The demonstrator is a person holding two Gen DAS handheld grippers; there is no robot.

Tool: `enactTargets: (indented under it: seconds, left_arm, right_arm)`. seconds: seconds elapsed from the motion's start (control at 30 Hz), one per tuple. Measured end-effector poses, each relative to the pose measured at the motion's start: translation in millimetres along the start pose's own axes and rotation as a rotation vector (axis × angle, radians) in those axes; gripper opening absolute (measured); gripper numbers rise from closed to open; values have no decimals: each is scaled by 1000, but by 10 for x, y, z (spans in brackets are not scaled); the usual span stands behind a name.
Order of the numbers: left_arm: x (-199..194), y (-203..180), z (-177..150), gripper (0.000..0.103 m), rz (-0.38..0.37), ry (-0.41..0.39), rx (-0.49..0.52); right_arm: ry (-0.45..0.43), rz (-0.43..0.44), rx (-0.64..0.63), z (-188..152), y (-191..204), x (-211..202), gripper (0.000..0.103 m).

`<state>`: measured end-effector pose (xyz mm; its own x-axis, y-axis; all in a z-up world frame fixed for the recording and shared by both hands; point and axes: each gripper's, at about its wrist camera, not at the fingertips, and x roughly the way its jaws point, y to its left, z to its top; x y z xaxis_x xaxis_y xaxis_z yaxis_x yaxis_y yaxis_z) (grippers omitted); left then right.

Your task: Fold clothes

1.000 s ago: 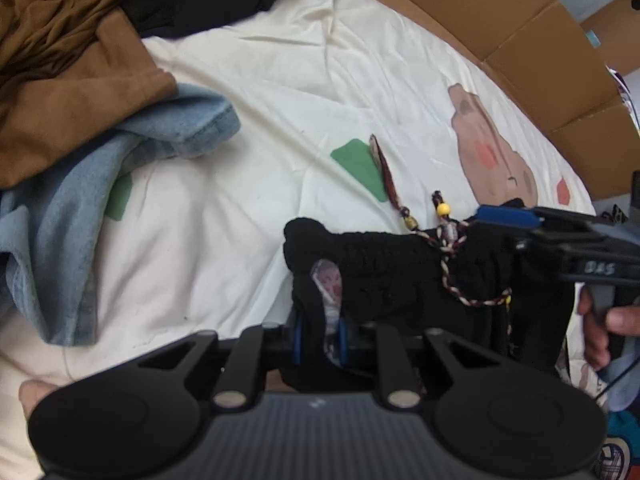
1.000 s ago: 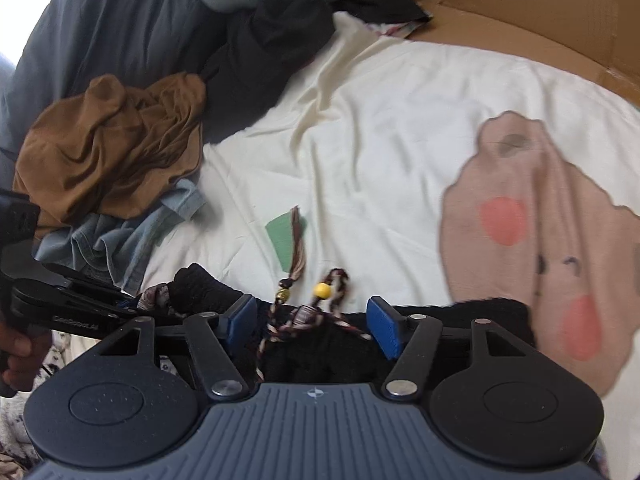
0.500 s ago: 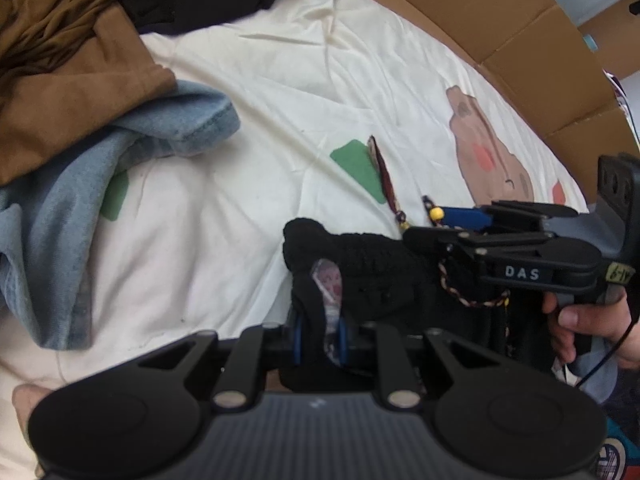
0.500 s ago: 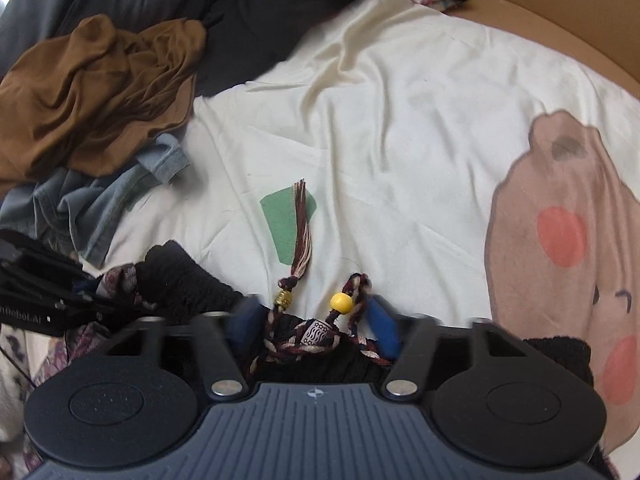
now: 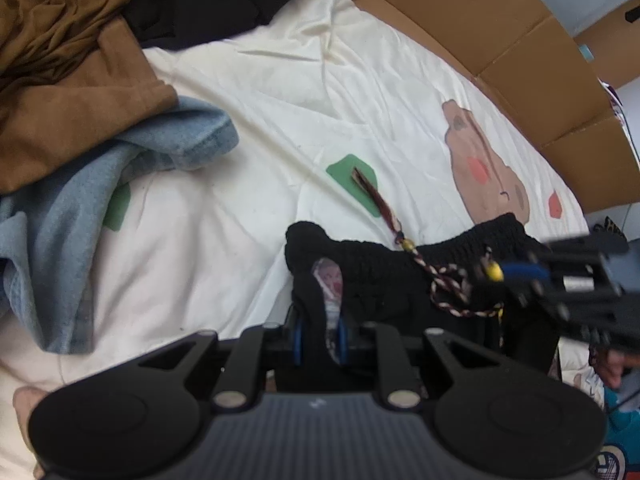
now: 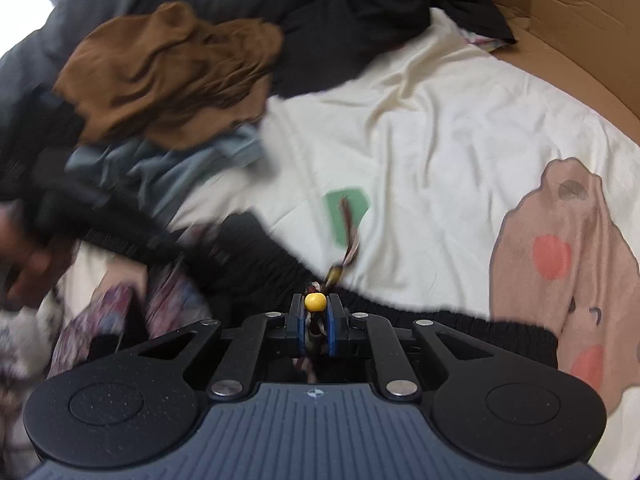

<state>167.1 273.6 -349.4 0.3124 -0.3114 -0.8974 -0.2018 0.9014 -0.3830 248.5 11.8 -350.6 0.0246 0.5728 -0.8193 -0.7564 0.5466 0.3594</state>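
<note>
A: We see the black gathered-waist garment lying on the cream printed bedsheet, our left gripper clamped on its corner.

B: And our right gripper has its jaws pinched narrow on the braided drawstring with the yellow bead, at the waistband.

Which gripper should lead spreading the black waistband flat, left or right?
Left, probably. The left gripper is clamped on the black garment at its waistband corner, a real cloth hold. The right gripper has closed on the braided drawstring by its yellow bead; pulling may only tighten it.
</note>
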Motion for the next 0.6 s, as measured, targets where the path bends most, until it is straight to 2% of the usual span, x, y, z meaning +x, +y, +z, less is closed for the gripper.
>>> enactTargets:
  seconds: [0.27, 0.43, 0.6]
  left_arm:
    - [-20, 2, 17, 17, -4, -6, 11]
    - [-30, -6, 33, 17, -3, -9, 15]
    - [-29, -15, 55, 18, -2, 3, 17]
  right_arm:
    - [135, 40, -50, -455, 123, -155, 9]
    - [171, 76, -57, -588, 173, -285, 9]
    - [201, 59, -26, -682, 106, -343, 13]
